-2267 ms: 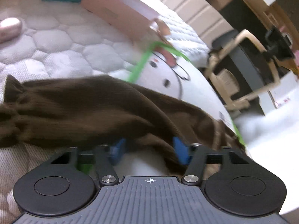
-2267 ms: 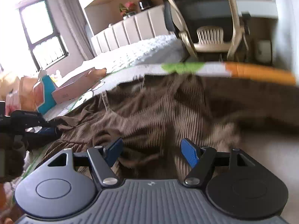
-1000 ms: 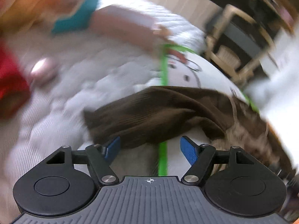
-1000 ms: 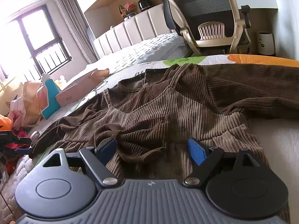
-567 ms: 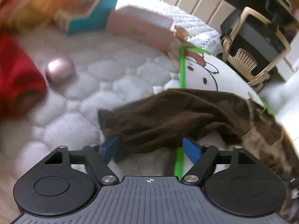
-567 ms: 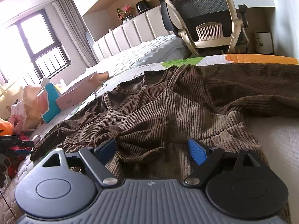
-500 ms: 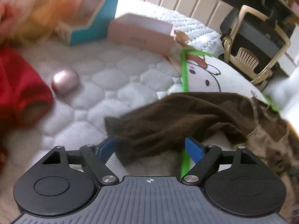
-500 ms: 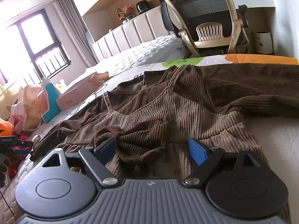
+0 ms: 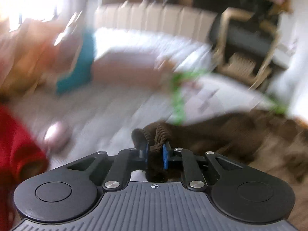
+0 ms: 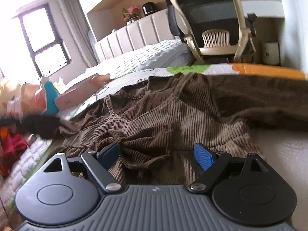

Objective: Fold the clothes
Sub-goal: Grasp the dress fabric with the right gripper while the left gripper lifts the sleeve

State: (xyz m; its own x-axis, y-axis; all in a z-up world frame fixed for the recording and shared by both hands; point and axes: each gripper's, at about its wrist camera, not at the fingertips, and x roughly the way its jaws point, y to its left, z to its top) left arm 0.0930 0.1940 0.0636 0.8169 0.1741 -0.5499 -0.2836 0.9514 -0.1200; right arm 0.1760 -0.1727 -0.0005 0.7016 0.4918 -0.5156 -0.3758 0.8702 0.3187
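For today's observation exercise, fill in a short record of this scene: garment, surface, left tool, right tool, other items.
garment: brown ribbed top, spread out and rumpled
surface: white quilted bed
left tool: shut on the brown sleeve end
right tool: open, low over the top's hem
other items: pink box, office chair

— What did we note of the brown sweater (image 10: 173,119)?
— Ribbed, matt knit cloth.
— And the right gripper (image 10: 156,154)?
— Matt black plastic, textured blue pads (image 10: 203,156), shiny metal screws.
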